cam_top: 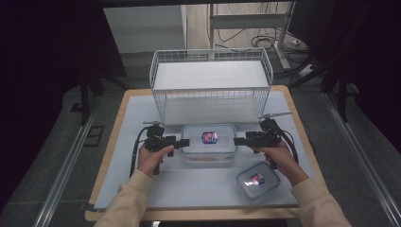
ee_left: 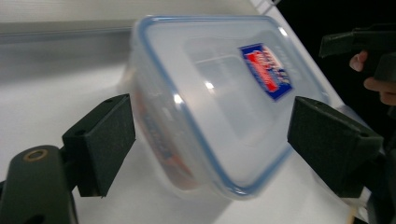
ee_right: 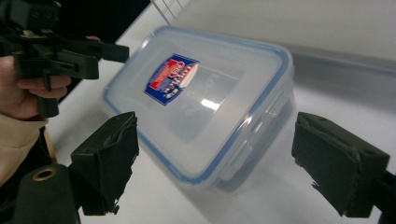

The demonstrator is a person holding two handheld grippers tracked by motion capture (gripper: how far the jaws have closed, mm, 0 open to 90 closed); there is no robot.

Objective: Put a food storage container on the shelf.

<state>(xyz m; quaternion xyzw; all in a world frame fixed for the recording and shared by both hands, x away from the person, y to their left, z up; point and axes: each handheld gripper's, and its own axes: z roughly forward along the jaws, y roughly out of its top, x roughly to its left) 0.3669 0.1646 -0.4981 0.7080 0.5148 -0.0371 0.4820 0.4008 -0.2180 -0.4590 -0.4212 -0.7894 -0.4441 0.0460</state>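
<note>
Lidded plastic container (cam_top: 208, 144) sits mid-table, just before the wire basket (cam_top: 211, 80), flanked by the left gripper (cam_top: 185, 142) and right gripper (cam_top: 239, 141), both with jaws spread wide and pressing on nothing. It looks light, rigid and slick, so its short ends seem the surest hold. A smaller container (cam_top: 257, 180) lies near the right forearm.

Tongs (ee_left: 210, 140) open, lidded container (ee_left: 219, 102) between pads, seemingly untouched.

A clear lidded container (cam_top: 209, 143) — blue-rimmed (red-and-blue label on top) — lies flat between the left gripper (cam_top: 183, 142) and right gripper (cam_top: 236, 141).
</note>
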